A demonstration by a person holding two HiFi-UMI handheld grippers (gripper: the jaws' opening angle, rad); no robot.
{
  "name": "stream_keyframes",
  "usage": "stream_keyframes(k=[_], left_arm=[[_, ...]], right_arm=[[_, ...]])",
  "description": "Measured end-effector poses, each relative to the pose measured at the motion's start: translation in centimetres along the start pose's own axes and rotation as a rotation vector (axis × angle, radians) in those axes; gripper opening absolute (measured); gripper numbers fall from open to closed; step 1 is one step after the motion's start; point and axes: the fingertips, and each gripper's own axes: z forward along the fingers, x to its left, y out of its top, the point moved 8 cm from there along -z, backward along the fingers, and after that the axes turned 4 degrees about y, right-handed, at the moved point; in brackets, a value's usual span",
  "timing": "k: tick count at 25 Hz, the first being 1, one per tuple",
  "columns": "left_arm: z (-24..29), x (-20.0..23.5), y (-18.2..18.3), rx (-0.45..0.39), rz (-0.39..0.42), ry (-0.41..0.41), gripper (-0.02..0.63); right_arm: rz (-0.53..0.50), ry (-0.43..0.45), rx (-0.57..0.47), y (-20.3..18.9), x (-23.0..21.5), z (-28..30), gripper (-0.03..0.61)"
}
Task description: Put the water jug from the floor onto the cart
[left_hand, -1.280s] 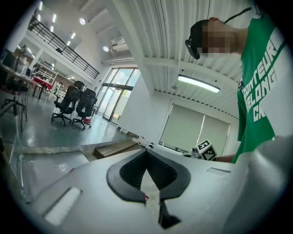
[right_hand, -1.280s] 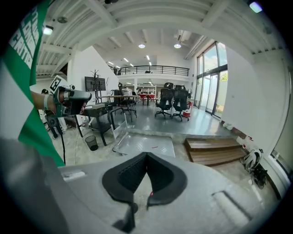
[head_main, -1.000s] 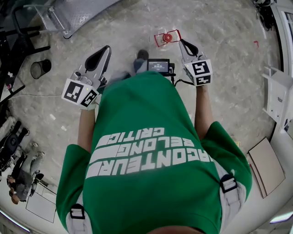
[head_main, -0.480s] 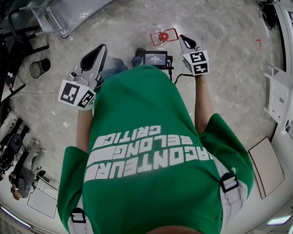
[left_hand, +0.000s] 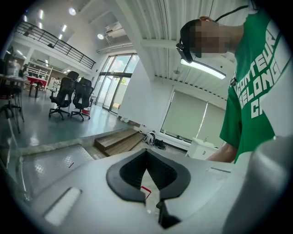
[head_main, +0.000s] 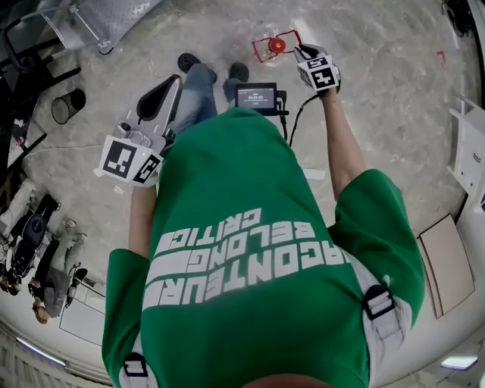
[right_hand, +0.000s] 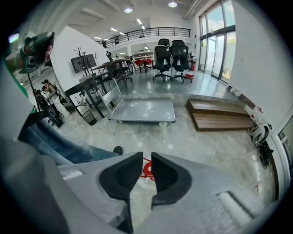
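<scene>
The clear water jug (head_main: 276, 45) with a red cap stands on the floor inside a red tape square, at the top of the head view. My right gripper (head_main: 303, 53) points steeply down just right of it. Its jaws have just been opening and stand a narrow gap apart with nothing between them. In the right gripper view the jug's red cap (right_hand: 147, 170) shows beyond the right gripper (right_hand: 145, 176). My left gripper (head_main: 155, 102) is held out to the left over bare floor, its tips together and empty. The silver platform cart (head_main: 106, 19) stands at the far left, and the cart (right_hand: 142, 109) also shows in the right gripper view.
A black mesh wastebasket (head_main: 67, 112) stands left of the cart. The person's shoes (head_main: 188, 62) are near the jug, and a small screen unit (head_main: 255, 97) hangs at the chest. A low wooden platform (right_hand: 219, 114) lies right of the cart. White cabinets (head_main: 470, 151) line the right side.
The right gripper has dropped towards the floor beside the jug and its jaws have parted slightly. The person has bent forward. The left gripper has shifted a little.
</scene>
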Motion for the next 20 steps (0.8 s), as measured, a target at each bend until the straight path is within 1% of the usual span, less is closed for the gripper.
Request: stream_keyframes(k=[3, 5, 6, 8, 10, 13, 17, 20], left_arm=[[0.0, 0.0, -1.3, 0.023, -0.003, -0.026, 0.015], [0.0, 0.0, -1.9, 0.034, -0.01, -0.049, 0.015], [0.2, 0.1, -1.9, 0.038, -0.017, -0.06, 0.015], [1.1, 0.4, -1.9, 0.048, -0.036, -0.078, 0.015], [2.3, 0.9, -2.5, 0.061, -0.06, -0.089, 0.015], [3.4, 1.9, -4.7, 0.094, -0.104, -0.1, 0.015], [4.1, 3.0, -7.8, 0.14, -0.149, -0.11, 0.015], [4.4, 4.0, -9.5, 0.164, -0.173, -0.1, 0.015]], right_arm=[[0.026, 0.014, 0.059, -2.5, 0.3, 3.8, 0.084], [0.036, 0.037, 0.107, -4.0, 0.7, 6.3, 0.088], [0.038, 0.051, 0.132, -4.3, 0.7, 7.4, 0.103], [0.036, 0.069, 0.176, -4.7, 0.2, 9.6, 0.145], [0.074, 0.077, 0.238, -5.5, -0.5, 12.0, 0.209], [0.127, 0.061, 0.285, -6.8, -1.1, 15.9, 0.256], [0.151, 0.005, 0.338, -8.2, -1.6, 19.7, 0.281], [0.128, -0.013, 0.296, -8.0, -1.7, 22.2, 0.299]])
